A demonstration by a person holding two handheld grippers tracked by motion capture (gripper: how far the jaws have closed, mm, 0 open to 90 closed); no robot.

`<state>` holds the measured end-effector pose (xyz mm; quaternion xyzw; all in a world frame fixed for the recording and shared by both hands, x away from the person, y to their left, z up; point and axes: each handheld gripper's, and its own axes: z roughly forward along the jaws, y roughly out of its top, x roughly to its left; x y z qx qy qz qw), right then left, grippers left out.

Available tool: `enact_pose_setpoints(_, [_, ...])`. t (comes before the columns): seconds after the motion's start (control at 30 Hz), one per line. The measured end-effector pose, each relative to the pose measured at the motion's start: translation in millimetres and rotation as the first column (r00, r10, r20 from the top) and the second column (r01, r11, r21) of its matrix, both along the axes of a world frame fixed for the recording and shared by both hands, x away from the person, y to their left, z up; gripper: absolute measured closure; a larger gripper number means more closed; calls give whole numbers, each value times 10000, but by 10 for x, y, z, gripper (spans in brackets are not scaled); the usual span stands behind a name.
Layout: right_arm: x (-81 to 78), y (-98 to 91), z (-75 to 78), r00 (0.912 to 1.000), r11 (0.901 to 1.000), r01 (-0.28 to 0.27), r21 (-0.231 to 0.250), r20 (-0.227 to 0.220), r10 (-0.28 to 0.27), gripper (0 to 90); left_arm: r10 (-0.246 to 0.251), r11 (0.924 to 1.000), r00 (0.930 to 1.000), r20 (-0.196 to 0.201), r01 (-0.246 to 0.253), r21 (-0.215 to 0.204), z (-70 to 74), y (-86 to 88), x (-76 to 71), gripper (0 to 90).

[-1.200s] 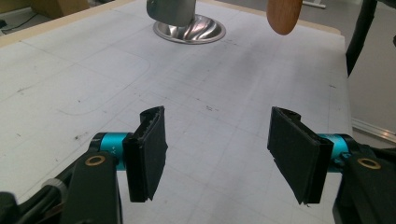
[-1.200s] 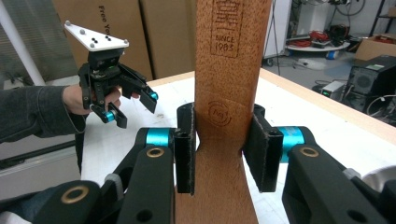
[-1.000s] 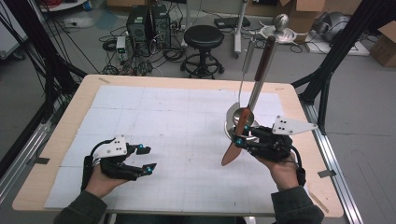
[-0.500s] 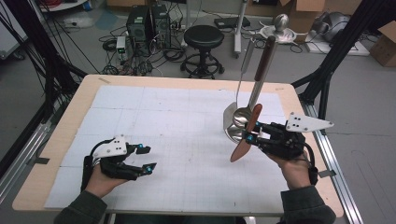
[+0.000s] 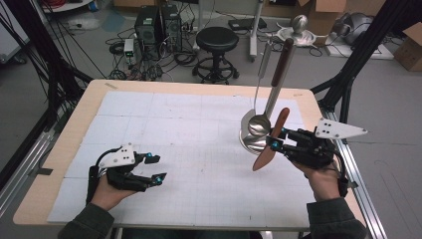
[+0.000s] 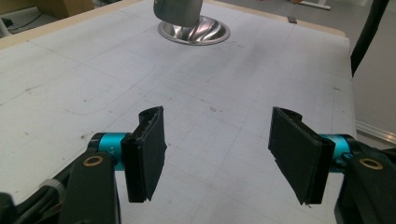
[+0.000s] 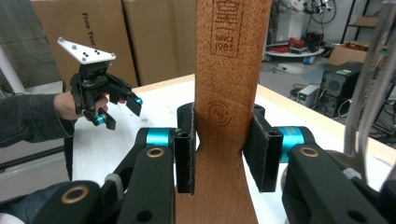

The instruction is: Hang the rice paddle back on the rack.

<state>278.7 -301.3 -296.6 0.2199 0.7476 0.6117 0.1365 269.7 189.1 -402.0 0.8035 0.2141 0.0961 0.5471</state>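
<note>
1. Workshop floor behind the table carries a black round stool (image 5: pixel 215 37), black computer towers (image 5: pixel 158 22) and loose cables; brown cardboard boxes (image 7: pixel 135 37) show in the right gripper view.
2. Surface: a light wooden table (image 5: pixel 74 134) covered by a white gridded mat (image 5: pixel 189 129).
3. Right gripper (image 5: pixel 275 145), at the mat's right side: jaws closed on a flat brown wooden spatula (image 5: pixel 266 142). In the right gripper view the pads (image 7: pixel 186 149) press both edges of the spatula where the wood narrows; a "SINCE 1983" stamp is legible above the grip.
4. The spatula slants, blade end low and clear of the mat, handle rising up and away.
5. A shiny steel holder with a flared round base (image 5: pixel 251 137) stands on the mat, just beside the spatula. A steel ladle (image 5: pixel 260 124) appears to stand in it, though the contact is not clearly resolved.
6. Left gripper (image 5: pixel 155 168), near the mat's front left: jaws spread wide with nothing between them, held just above the mat.
7. The two grippers are well apart.
</note>
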Motion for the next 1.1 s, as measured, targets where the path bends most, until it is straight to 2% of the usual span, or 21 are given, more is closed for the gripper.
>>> enact_pose_setpoints(0.3, [21, -110, 74, 9997, 9996, 219, 170, 138, -221, 670, 5, 10000, 10000, -59, -4, 97, -9, -1, -1, 360])
enact_pose_setpoints(0.63, [80, -235, 190, 9980, 9982, 573, 156, 248, -576, 670, -9, 10000, 10000, -67, 10, 79, -13, 6, -1, 358])
enact_pose_setpoints(1.1, [302, -375, 410, 9970, 9973, 729, -25, 276, -728, 670, -39, 9999, 10000, -68, 40, 155, -18, -1, 2, 357])
